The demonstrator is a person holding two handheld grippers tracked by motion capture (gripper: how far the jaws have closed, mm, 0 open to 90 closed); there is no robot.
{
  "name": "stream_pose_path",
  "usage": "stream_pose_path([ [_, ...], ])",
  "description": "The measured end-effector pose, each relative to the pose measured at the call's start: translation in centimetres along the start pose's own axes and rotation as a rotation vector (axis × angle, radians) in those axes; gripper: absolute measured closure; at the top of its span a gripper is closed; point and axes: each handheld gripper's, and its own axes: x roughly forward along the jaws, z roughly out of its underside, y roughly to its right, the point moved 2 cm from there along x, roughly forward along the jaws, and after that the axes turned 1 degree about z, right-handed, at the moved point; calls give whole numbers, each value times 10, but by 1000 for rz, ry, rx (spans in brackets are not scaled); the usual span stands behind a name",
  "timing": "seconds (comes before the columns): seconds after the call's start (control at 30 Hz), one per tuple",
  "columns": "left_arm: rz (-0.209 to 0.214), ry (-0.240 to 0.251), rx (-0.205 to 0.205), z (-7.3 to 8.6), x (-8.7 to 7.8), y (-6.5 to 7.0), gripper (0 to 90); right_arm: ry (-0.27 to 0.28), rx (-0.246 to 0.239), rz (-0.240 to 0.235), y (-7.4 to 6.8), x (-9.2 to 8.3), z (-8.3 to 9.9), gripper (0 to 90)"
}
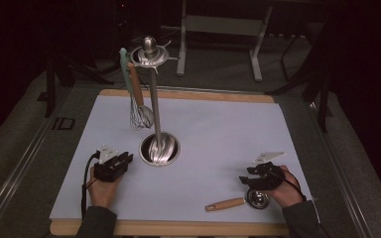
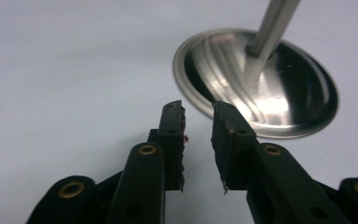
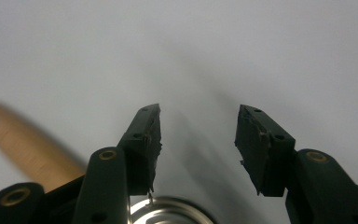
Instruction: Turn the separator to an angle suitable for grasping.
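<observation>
Two grippers low, both empty

Left gripper point(image 1: 125, 159): jaws narrowly apart, nothing between, resting on white mat point(image 1: 218, 129) just beside stand base point(image 1: 159, 148). Right gripper point(image 1: 244, 179): jaws wide, nothing held, poised over metal cup of wooden-handled scoop point(image 1: 240, 201) lying near front edge. Whisk point(image 1: 138, 106) & teal utensil point(image 1: 125, 69) hanging from stand top.

High view looks down over the white mat point(image 1: 218, 129), gripper views skim it closely, sharing its surface.
</observation>
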Motion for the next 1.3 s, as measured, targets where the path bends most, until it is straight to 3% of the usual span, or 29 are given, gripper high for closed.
stream_pose_path([
  [0.17,3,-2,-18,0,0,-2,728,-36,-80,-58,-13,3,-1,501],
  [0.2,3,-2,-18,0,0,-2,724,-36,-80,-58,-13,3,-1,501],
  [0.3,-1,-6,-8,1,1,-1,720,-62,-142,-97,-22,5,-1,498],
  [0.63,-9,-20,14,1,2,2,718,-54,-200,-196,-34,-8,7,488],
  [0.87,-13,-32,31,1,3,3,718,-107,-268,-252,-43,-2,11,481],
  [1.07,-15,-37,33,0,4,3,710,-165,-297,-267,-45,9,16,470],
  [1.3,-18,-40,39,1,5,4,710,-175,-260,-256,-43,15,14,493],
])
